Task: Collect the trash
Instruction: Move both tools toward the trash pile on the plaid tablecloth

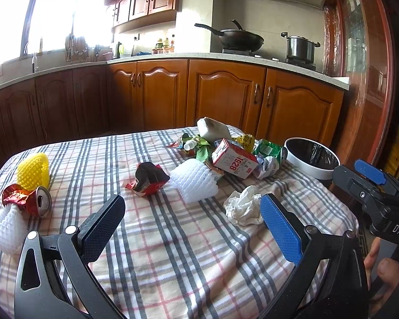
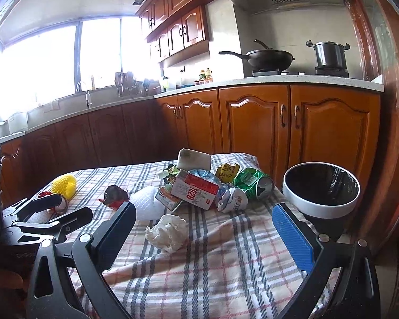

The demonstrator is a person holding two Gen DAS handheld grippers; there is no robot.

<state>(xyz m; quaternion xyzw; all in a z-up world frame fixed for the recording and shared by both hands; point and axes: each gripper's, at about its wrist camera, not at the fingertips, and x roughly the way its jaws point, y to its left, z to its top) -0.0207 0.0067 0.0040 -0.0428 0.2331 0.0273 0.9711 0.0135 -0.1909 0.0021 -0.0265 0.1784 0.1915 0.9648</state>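
Trash lies on a plaid-clothed table (image 1: pixel 173 255). My left gripper (image 1: pixel 192 199) hovers open and empty over the cloth. A crumpled white tissue (image 1: pixel 243 208) sits by its blue finger, with a white foam net (image 1: pixel 194 183) and a dark red wrapper (image 1: pixel 149 178) just ahead. At the far left are a yellow foam net (image 1: pixel 33 171), a crushed red can (image 1: pixel 29 199) and another white net (image 1: pixel 5 228). My right gripper (image 2: pixel 203 208) is open, the tissue (image 2: pixel 167 232) low between its fingers. Beyond are a "1928" carton (image 2: pixel 194 188) and a green can (image 2: pixel 252 183). A white bin (image 2: pixel 319 210) with a black liner stands right of the table.
More wrappers and a white pouch (image 1: pixel 212 129) pile up at the table's far end. Wooden cabinets (image 1: pixel 226 95) and a counter with a wok (image 1: pixel 239 38) and a pot (image 1: pixel 299 46) run behind. A hand (image 1: pixel 385 268) holds the right gripper's handle.
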